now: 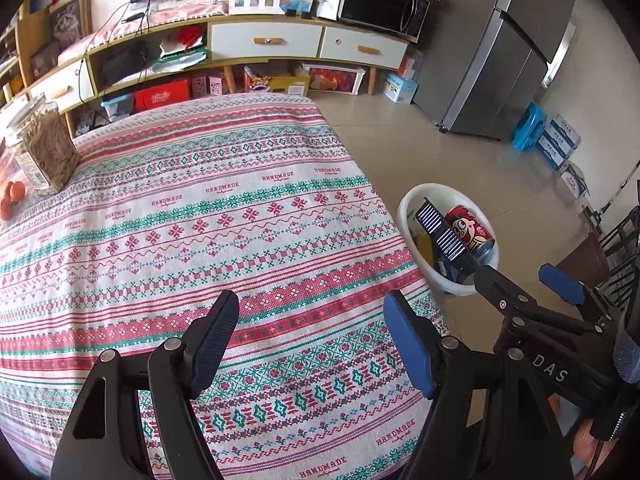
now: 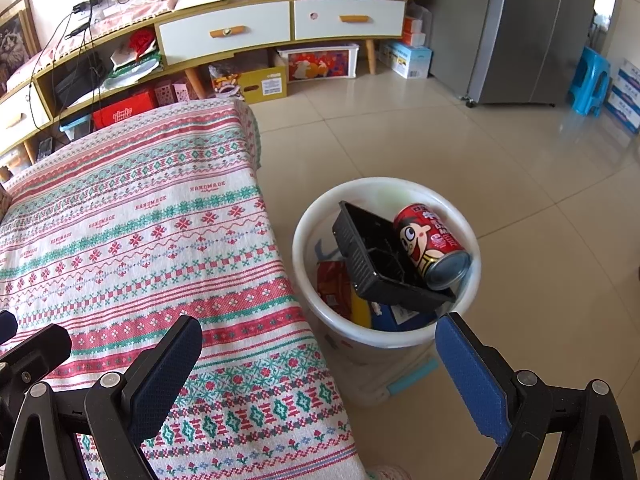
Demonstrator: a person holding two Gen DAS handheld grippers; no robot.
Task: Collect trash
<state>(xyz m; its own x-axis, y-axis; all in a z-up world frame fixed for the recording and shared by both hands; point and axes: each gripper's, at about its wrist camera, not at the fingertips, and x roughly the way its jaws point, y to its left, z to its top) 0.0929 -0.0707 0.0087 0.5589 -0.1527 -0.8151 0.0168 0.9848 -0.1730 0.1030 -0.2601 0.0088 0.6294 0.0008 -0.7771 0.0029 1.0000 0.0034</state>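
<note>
At the bottom of the left wrist view the left claw (image 1: 310,340) hangs over the patterned tablecloth (image 1: 224,216) with its jaws spread wide and nothing between them; it touches neither cloth nor anything else. At the bottom of the right wrist view the right claw (image 2: 316,376) is likewise released, its jaws far apart and empty, straddling the table's edge and the near rim of the white bin (image 2: 384,344) that stands on the tiled floor just beside the table. In the bin, right of centre in that view, the trash already lies: a red drink can (image 2: 434,246) on its side, resting in a tilted black plastic tray (image 2: 360,256), with red, yellow and blue wrappers (image 2: 334,284) beneath. The can looks light and thin-walled, smooth enough to slip and easy to dent, so I judge it best taken across its round middle with a gentle squeeze; the tray seems stiff but flimsy, best gripped by its raised rim. The stretch of cloth in sight carries no loose trash, so the collecting seems largely done. Farther off, at the left edge of the left wrist view, a clear jar (image 1: 44,148) of pale sticks and some oranges (image 1: 12,196) sit on the table, which I take for food and not trash. Beyond stand the low cabinet (image 1: 264,40) and the grey fridge (image 1: 516,44).
</note>
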